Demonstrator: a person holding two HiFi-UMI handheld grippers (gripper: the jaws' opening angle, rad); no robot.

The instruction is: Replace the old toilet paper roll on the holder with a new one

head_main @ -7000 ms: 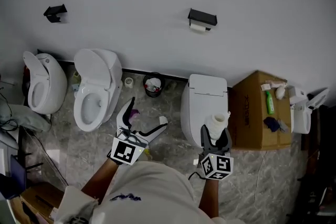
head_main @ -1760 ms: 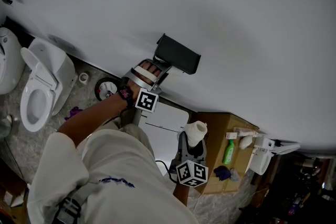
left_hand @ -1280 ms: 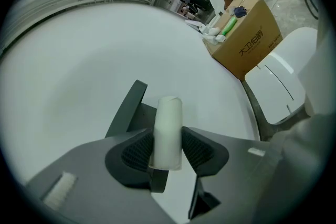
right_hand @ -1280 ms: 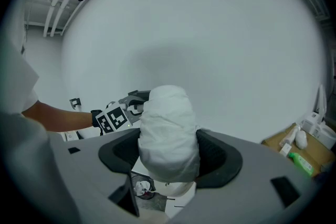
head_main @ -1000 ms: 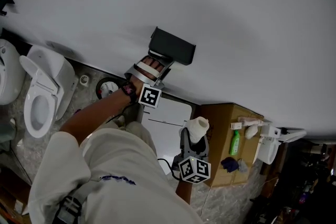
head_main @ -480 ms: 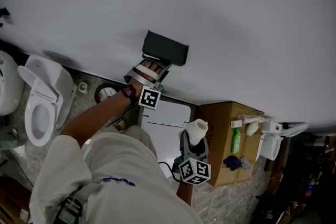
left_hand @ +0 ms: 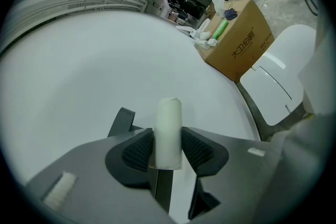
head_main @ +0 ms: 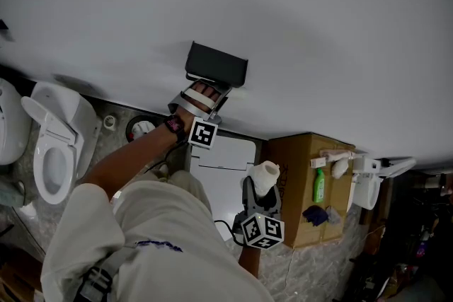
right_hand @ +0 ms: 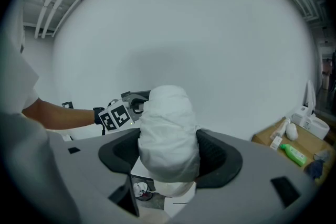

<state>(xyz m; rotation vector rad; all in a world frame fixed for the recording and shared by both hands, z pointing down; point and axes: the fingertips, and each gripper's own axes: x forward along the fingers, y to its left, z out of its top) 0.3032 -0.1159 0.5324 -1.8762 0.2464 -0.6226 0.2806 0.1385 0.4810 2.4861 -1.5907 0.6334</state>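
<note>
Head view: left claw is seen up at the wall, just under the black holder. What it grips cannot be made out there. Left gripper view: its jaws are shown clamped on the old roll, a slim white tube upright between the pads. A dark part of the holder sits just behind at left. In the head view, right claw is held low near the body, over the toilet tank, clamped on the new roll. Right gripper view: that roll is shown wrapped in crinkled white, pads pressed on both sides, with the left claw beyond it. A cardboard box stands beside the tank.
</note>
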